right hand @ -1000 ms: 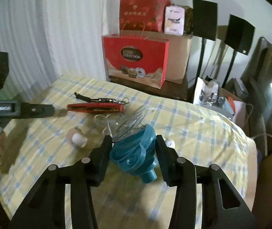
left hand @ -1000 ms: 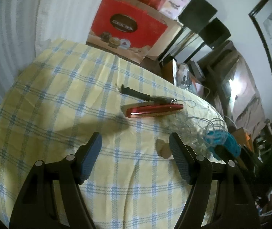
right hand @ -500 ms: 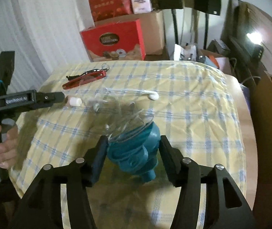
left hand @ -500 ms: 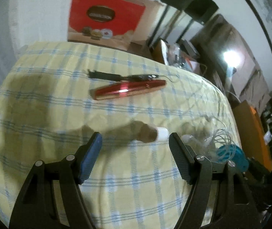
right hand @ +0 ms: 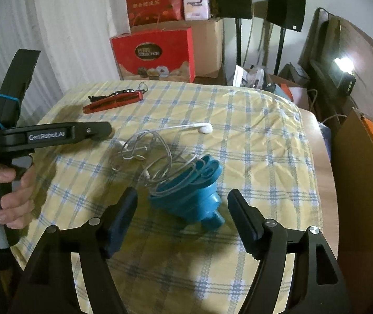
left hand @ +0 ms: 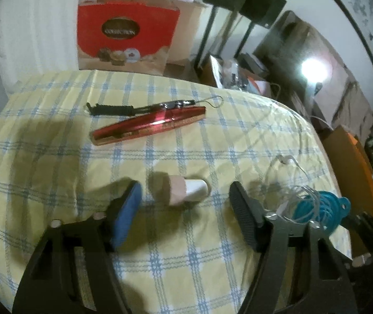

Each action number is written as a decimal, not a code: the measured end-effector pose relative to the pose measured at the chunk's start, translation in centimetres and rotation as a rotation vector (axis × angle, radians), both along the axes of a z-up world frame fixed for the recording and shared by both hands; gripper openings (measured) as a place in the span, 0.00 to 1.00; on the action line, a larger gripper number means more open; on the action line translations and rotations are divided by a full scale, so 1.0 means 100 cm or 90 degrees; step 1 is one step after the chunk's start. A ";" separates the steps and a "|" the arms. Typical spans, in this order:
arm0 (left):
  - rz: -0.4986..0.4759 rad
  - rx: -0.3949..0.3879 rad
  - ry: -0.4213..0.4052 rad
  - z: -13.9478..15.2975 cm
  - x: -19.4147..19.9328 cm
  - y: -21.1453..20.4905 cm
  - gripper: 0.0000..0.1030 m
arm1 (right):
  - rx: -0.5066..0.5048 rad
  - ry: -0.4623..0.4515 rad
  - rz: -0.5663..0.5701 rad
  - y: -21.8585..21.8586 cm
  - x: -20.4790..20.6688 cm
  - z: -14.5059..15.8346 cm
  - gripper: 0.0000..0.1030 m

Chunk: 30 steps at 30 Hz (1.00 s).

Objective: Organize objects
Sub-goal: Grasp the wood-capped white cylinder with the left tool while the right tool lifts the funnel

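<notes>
Left wrist view: left claw (left hand: 185, 204) is closing around the little pink-and-white tube (left hand: 184, 189) lying on the checked counter (left hand: 55, 157), pads not touching it yet. Right claw (right hand: 182, 216) is opening, nothing gripped, teal funnel (right hand: 194, 191) sitting loose between its jaws. Earbud cable (right hand: 144, 149) is draped over the funnel, so I'd guess any lift drags that tangle along. Red case (left hand: 148, 127) sits further back.

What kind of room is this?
Probably a lived-in home room, not a lab: a checked tablecloth, stacked gift boxes by a curtain, and speakers on stands.
</notes>
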<state>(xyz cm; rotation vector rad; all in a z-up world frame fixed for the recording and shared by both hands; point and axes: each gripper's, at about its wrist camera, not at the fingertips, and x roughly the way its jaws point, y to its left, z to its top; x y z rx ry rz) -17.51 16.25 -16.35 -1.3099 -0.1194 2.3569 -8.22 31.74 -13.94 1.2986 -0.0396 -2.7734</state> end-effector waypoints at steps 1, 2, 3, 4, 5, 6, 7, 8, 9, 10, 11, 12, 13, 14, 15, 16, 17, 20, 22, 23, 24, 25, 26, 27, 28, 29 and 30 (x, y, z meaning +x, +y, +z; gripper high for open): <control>0.007 -0.005 0.005 0.000 0.000 -0.001 0.43 | 0.001 0.000 0.000 0.000 0.000 0.000 0.71; 0.014 -0.006 0.006 -0.001 -0.001 -0.002 0.32 | 0.002 0.001 -0.003 0.001 0.000 0.000 0.71; 0.019 0.005 0.000 -0.002 -0.002 -0.005 0.32 | 0.005 0.007 -0.011 0.002 0.001 0.001 0.71; 0.025 0.024 -0.010 -0.002 -0.003 -0.009 0.32 | 0.010 0.020 -0.024 0.005 0.003 0.004 0.71; 0.029 0.033 -0.015 -0.002 -0.004 -0.012 0.32 | 0.012 0.030 -0.035 0.007 0.005 0.006 0.71; 0.037 0.037 -0.016 -0.002 -0.004 -0.015 0.32 | 0.007 0.038 -0.043 0.011 0.006 0.008 0.71; 0.043 0.035 -0.013 -0.001 -0.004 -0.017 0.32 | 0.000 0.039 -0.046 0.014 0.006 0.009 0.71; 0.047 0.034 -0.010 0.000 -0.004 -0.020 0.32 | -0.010 0.034 -0.044 0.017 0.006 0.008 0.71; 0.049 0.038 -0.009 0.001 -0.004 -0.022 0.32 | -0.017 0.031 -0.042 0.018 0.006 0.008 0.71; 0.051 0.043 -0.009 0.003 -0.005 -0.024 0.32 | -0.021 0.028 -0.041 0.019 0.006 0.007 0.71; 0.052 0.046 -0.010 0.005 -0.005 -0.026 0.32 | -0.023 0.022 -0.038 0.018 0.005 0.005 0.72; 0.050 0.045 -0.008 0.006 -0.004 -0.027 0.32 | -0.022 0.016 -0.034 0.015 0.004 0.003 0.72; 0.049 0.045 -0.006 0.007 -0.004 -0.027 0.32 | -0.020 0.011 -0.028 0.013 0.002 0.002 0.72; 0.049 0.046 -0.006 0.008 -0.005 -0.028 0.32 | -0.016 0.005 -0.020 0.009 -0.001 -0.002 0.72; 0.049 0.049 -0.008 0.008 -0.005 -0.029 0.32 | -0.024 -0.004 -0.009 0.006 -0.005 -0.007 0.72; 0.050 0.053 -0.010 0.008 -0.005 -0.030 0.32 | -0.039 -0.021 -0.003 0.004 -0.010 -0.012 0.72; 0.051 0.057 -0.012 0.008 -0.005 -0.032 0.32 | -0.049 -0.040 -0.021 0.004 -0.015 -0.019 0.73; 0.051 0.056 -0.013 0.009 -0.004 -0.035 0.32 | -0.055 -0.036 -0.034 0.007 -0.013 -0.018 0.60; 0.053 0.056 -0.014 0.010 -0.004 -0.037 0.32 | -0.053 -0.039 -0.025 0.007 -0.010 -0.017 0.58; 0.055 0.058 -0.016 0.010 -0.005 -0.038 0.32 | -0.049 -0.038 -0.026 0.009 -0.007 -0.016 0.57; 0.057 0.061 -0.018 0.010 -0.005 -0.040 0.32 | -0.048 -0.037 -0.028 0.010 -0.005 -0.015 0.56; 0.057 0.063 -0.018 0.010 -0.005 -0.041 0.32 | -0.047 -0.034 -0.031 0.011 -0.003 -0.013 0.56; 0.057 0.063 -0.017 0.011 -0.004 -0.041 0.32 | -0.043 -0.029 -0.033 0.013 0.001 -0.009 0.55; 0.059 0.064 -0.014 0.012 -0.003 -0.042 0.32 | -0.035 -0.025 -0.034 0.014 0.003 -0.006 0.55; 0.061 0.068 -0.009 0.014 -0.002 -0.044 0.32 | -0.019 -0.020 -0.037 0.014 0.005 -0.001 0.55; 0.063 0.072 -0.006 0.017 -0.001 -0.045 0.32 | 0.007 -0.013 -0.041 0.014 0.008 0.005 0.55; 0.064 0.072 -0.003 0.018 -0.001 -0.047 0.32 | 0.045 -0.006 -0.047 0.012 0.011 0.011 0.55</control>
